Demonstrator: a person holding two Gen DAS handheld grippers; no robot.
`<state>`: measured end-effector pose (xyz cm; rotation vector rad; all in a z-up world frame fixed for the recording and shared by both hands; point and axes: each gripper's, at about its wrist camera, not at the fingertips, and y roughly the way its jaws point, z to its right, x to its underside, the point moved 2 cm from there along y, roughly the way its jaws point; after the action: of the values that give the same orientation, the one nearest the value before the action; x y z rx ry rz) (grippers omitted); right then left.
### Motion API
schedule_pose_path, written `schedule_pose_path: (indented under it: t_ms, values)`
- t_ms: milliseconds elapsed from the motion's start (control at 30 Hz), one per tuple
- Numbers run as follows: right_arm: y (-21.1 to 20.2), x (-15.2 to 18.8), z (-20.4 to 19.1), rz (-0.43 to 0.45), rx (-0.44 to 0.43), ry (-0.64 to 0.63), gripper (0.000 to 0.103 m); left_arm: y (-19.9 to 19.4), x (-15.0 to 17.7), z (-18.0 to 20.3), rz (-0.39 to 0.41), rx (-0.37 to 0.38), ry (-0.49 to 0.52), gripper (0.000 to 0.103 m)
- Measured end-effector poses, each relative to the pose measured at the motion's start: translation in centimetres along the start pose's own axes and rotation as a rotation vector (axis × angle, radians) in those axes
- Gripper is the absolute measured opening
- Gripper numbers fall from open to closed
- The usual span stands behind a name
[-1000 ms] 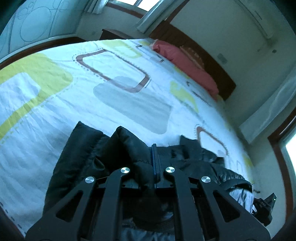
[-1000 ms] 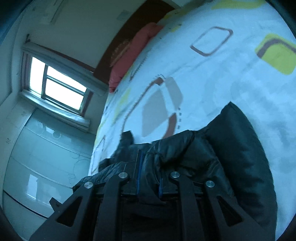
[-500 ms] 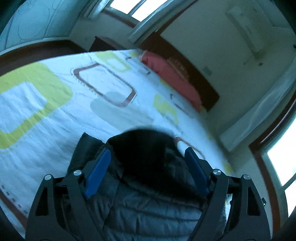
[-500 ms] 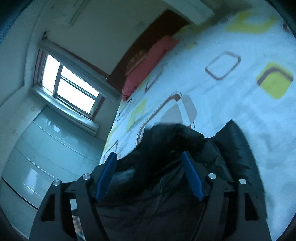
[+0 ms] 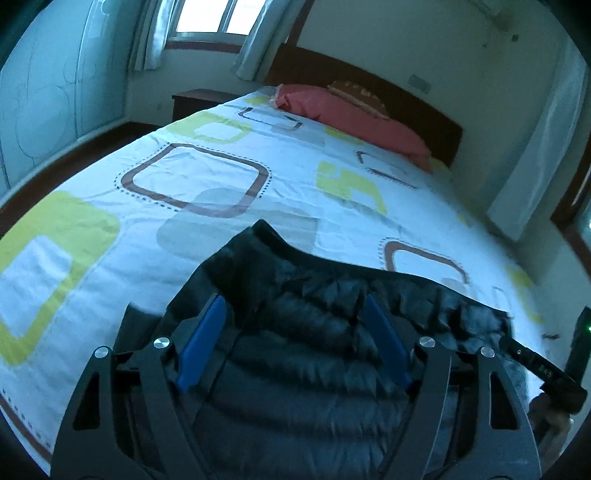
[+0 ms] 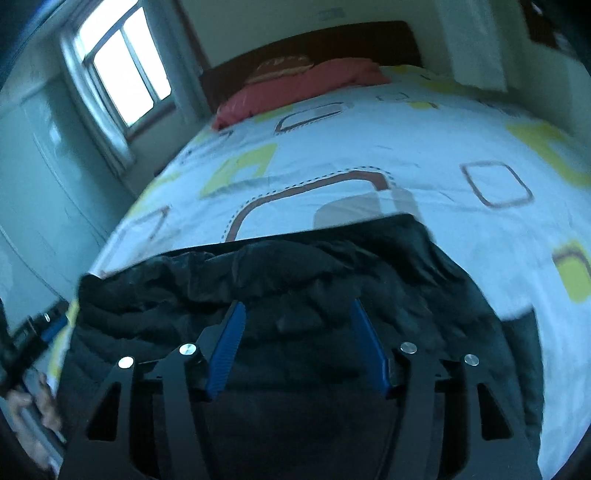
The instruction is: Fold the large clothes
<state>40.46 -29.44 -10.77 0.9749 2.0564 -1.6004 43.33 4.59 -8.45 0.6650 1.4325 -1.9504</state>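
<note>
A black quilted puffer jacket (image 5: 314, 332) lies folded flat on the near end of the bed; it also shows in the right wrist view (image 6: 295, 280). My left gripper (image 5: 293, 306) is open, its blue pads (image 5: 201, 343) spread wide above the jacket and holding nothing. My right gripper (image 6: 297, 310) is open too, its blue pads (image 6: 227, 343) apart over the jacket. The right gripper's body shows at the far right of the left wrist view (image 5: 546, 373); the left gripper shows at the far left of the right wrist view (image 6: 33, 332).
The bed (image 5: 221, 173) has a white sheet with green, brown and grey squares. A red pillow (image 5: 354, 114) lies against the dark headboard (image 5: 406, 99). A window (image 5: 210, 18) with curtains and a wardrobe (image 5: 55, 92) stand to the left.
Both grippers were shut on folds of the jacket a second ago. They have opened, let it go and pulled back. The jacket now lies flatter on the bed.
</note>
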Motion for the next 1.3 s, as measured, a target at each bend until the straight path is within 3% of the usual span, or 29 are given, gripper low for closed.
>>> schedule_pose_path:
  t_ms: [133, 200, 300, 400, 467, 600, 767, 833, 900, 967, 1100, 1233, 1300]
  values:
    - [3.3, 0.1, -1.2, -0.032, 0.065, -0.074, 0.059, 3.5, 0.3, 0.0, -0.051, -0.078, 0.032, 0.077]
    - [5.0, 0.8, -1.0, -0.063, 0.092, -0.081, 0.059, 6.2, 1.1, -0.8, -0.149, -0.104, 0.012, 0.077]
    - [5.9, 1.3, -0.9, -0.082, 0.102, -0.075, 0.059, 7.8, 1.6, -1.0, -0.206, -0.106, 0.013, 0.077]
    - [4.6, 1.0, -0.8, -0.094, 0.092, -0.064, 0.059, 6.5, 1.2, -0.7, -0.201, -0.105, 0.021, 0.077]
    - [2.9, 0.9, -0.1, -0.077, 0.083, -0.028, 0.059, 3.7, 0.9, -1.2, -0.149, -0.063, -0.007, 0.077]
    - [-0.6, 2.3, 3.0, -0.030, 0.192, -0.003, 0.059, -0.6, 2.3, -2.8, -0.081, 0.000, -0.074, 0.079]
    - [0.4, 4.1, 5.2, -0.046, 0.171, 0.014, 0.058, 1.5, 4.5, -3.1, -0.137, -0.057, -0.012, 0.080]
    - [-0.5, 3.9, 4.6, -0.052, 0.205, -0.004, 0.058, 0.3, 4.3, -2.6, -0.132, -0.078, 0.003, 0.080]
    - [-3.0, 4.3, 4.1, -0.021, 0.223, -0.013, 0.058, -2.2, 4.3, -2.3, -0.095, -0.015, -0.011, 0.080]
    - [-4.5, 6.3, 4.8, 0.007, 0.316, -0.049, 0.059, -3.5, 5.1, -2.7, -0.066, -0.024, -0.008, 0.080]
    - [-3.1, 8.3, 6.4, 0.040, 0.272, -0.031, 0.060, -1.7, 7.7, -4.5, -0.082, -0.030, -0.026, 0.080]
    - [-2.8, 8.2, 6.0, 0.041, 0.297, -0.047, 0.061, -0.7, 7.8, -3.5, -0.078, -0.097, 0.025, 0.081]
    - [-3.3, 8.0, 6.2, 0.044, 0.282, -0.038, 0.061, -1.3, 7.6, -3.8, -0.082, -0.083, 0.016, 0.081]
